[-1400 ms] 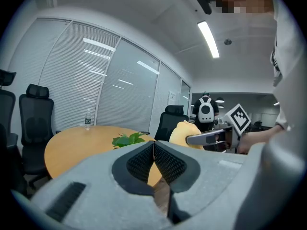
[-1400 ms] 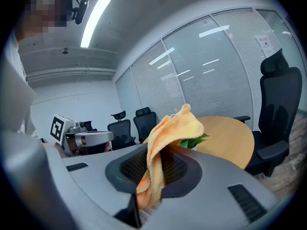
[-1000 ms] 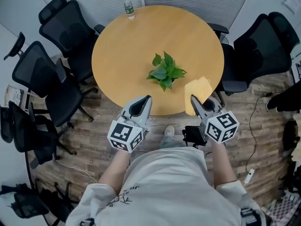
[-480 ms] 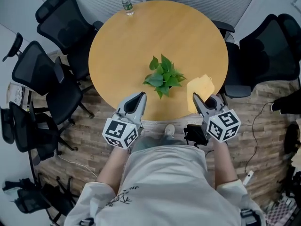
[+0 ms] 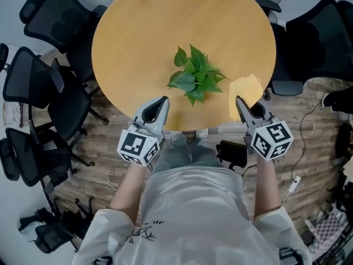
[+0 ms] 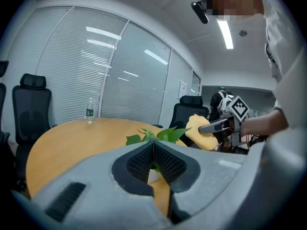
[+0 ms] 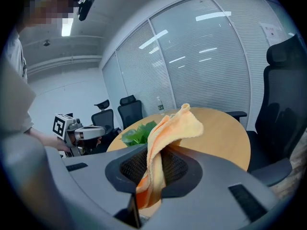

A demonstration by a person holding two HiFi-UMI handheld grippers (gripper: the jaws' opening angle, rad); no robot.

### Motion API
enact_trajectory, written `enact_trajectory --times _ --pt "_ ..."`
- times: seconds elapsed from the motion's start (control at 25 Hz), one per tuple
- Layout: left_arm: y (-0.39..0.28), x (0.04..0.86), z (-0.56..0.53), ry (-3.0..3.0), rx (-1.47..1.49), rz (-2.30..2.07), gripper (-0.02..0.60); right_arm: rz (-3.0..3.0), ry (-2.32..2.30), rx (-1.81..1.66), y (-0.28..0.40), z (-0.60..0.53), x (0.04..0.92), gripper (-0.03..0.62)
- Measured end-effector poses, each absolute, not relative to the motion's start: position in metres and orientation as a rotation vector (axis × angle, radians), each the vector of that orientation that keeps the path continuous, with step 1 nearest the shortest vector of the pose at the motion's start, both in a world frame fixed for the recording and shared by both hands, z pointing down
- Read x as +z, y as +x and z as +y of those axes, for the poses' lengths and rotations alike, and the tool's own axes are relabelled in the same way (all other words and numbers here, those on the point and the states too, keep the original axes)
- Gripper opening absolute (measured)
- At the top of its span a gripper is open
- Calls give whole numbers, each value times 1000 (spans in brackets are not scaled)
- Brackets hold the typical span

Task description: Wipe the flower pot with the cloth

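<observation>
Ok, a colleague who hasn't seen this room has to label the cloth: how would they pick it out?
Find the round wooden table among the black office chairs. Right of the potted plant, at the near rim, is the right gripper. The cloth is the yellow-orange rag pinched in its jaws; the left gripper, shut, holds nothing.

My right tongs [image 7: 152, 169] are clamped on the orange cloth [image 7: 170, 128], which stands up from between the jaws and flops toward one o'clock. Beyond it I see the round wooden tabletop [image 7: 225, 138], with green plant leaves [image 7: 138, 133] at eleven o'clock. My left tongs [image 7: 101, 130] show at nine o'clock, a water bottle [image 7: 160, 104] at twelve and a black office chair [image 7: 283, 95] at three.
</observation>
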State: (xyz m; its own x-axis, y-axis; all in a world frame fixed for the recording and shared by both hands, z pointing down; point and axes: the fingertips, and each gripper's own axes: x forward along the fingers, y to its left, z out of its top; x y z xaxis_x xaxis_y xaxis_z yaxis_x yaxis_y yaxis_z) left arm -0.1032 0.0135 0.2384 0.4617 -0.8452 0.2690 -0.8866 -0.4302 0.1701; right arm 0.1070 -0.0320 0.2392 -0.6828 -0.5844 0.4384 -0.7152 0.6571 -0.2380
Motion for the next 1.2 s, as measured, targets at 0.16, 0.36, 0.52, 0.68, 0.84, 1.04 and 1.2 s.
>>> enact_trajectory --times 0.16,0.36,0.52,0.68,0.84,1.04,1.2 --pt "-101 273 1 2439 265 -1382 11 -2492 1090 593 110 -39 263 57" --pt "-85 313 -2 2448 314 -1283 11 -2415 1091 628 114 -36 299 57" --pt "-74 340 -6 2509 423 -1235 12 -2395 1067 619 111 -44 323 57" --pt "-70 359 -14 2560 480 -1191 22 -2393 1023 590 104 -55 342 57" --pt "-64 372 -19 2606 462 -1094 187 -2397 982 561 96 -67 356 57" --pt "-58 383 -30 2640 431 -1037 320 -2385 920 518 83 -80 374 57" --pt "-53 386 -42 2681 428 -988 388 -2376 853 455 69 -92 384 57"
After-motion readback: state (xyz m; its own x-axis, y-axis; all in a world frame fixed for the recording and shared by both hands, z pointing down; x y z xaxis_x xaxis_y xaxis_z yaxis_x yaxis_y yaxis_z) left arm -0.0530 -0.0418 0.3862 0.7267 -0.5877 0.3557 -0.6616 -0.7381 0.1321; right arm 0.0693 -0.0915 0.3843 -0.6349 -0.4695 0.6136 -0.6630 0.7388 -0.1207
